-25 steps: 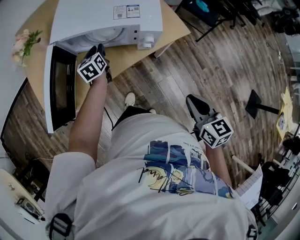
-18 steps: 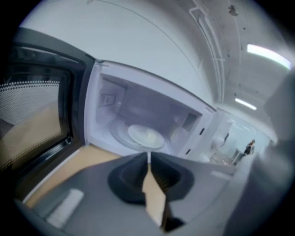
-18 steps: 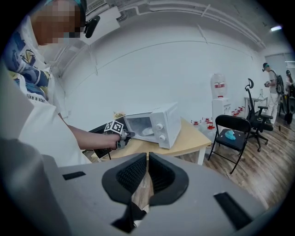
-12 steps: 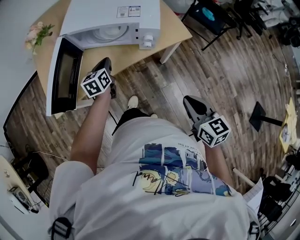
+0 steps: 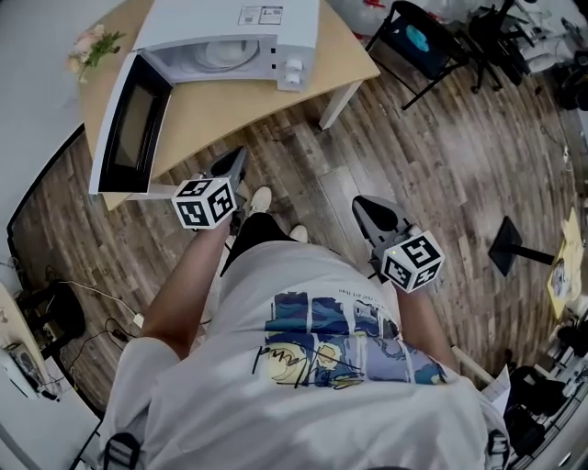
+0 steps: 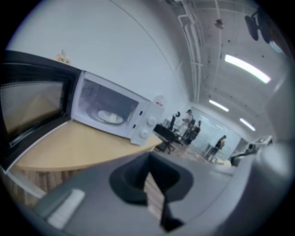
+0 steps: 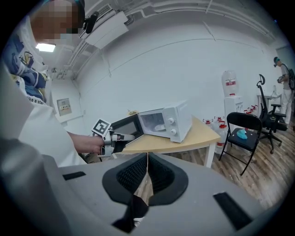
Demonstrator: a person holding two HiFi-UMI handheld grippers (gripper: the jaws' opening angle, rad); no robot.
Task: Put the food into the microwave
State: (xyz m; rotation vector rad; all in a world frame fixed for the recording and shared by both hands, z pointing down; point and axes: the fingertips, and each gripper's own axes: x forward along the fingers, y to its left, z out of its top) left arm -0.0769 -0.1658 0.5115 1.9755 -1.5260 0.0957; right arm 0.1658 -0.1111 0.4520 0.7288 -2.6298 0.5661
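Observation:
The white microwave (image 5: 266,27) stands on a wooden table (image 5: 230,106) with its door (image 5: 129,119) swung wide open. A pale round dish (image 5: 219,53) lies inside the cavity, and the left gripper view shows this dish (image 6: 109,117) too. What is on it is too small to tell. My left gripper (image 5: 234,163) hovers just off the table's front edge, in front of the microwave and apart from it, shut and empty. My right gripper (image 5: 367,209) hangs over the floor further right, its jaws (image 7: 147,159) also shut on nothing.
A black folding chair (image 7: 246,133) with a teal object on its seat stands right of the table. Water bottles (image 7: 230,90) line the wall behind. A flower bunch (image 5: 92,46) sits at the table's far left. Cables (image 5: 101,303) lie on the wooden floor at the left.
My left gripper has drawn back from the microwave's mouth to beyond the table's front edge. The right gripper has shifted only a little. The door stays open.

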